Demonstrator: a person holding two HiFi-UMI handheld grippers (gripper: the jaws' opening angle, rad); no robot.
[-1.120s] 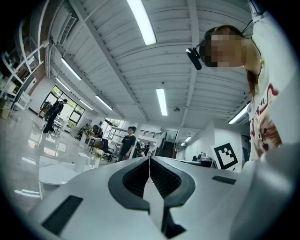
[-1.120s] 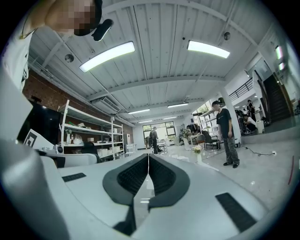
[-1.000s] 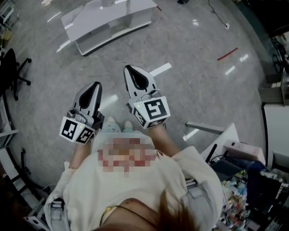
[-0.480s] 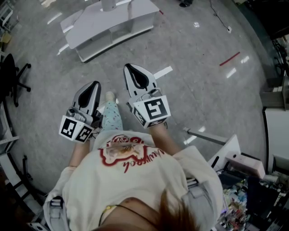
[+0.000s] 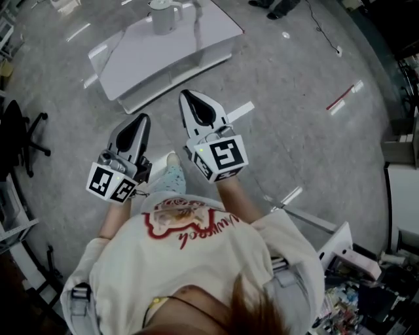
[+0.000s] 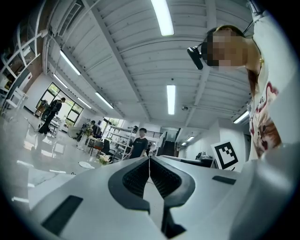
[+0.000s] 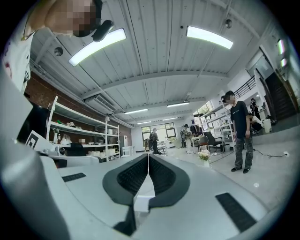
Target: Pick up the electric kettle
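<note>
Kettle [image 5: 163, 17] now visible on nearer table [image 5: 141, 62]; left gripper [image 5: 139, 119], right gripper [image 5: 188, 98] clenched, empty.

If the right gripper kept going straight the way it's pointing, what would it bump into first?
Probably the low white table, close to where the kettle stands. The right gripper points that way from some way off. Height is hard to judge, so it might pass above the tabletop instead.

Bright ceiling strip lights [image 7: 96, 46], floor glare, strong fisheye edge distortion.
</note>
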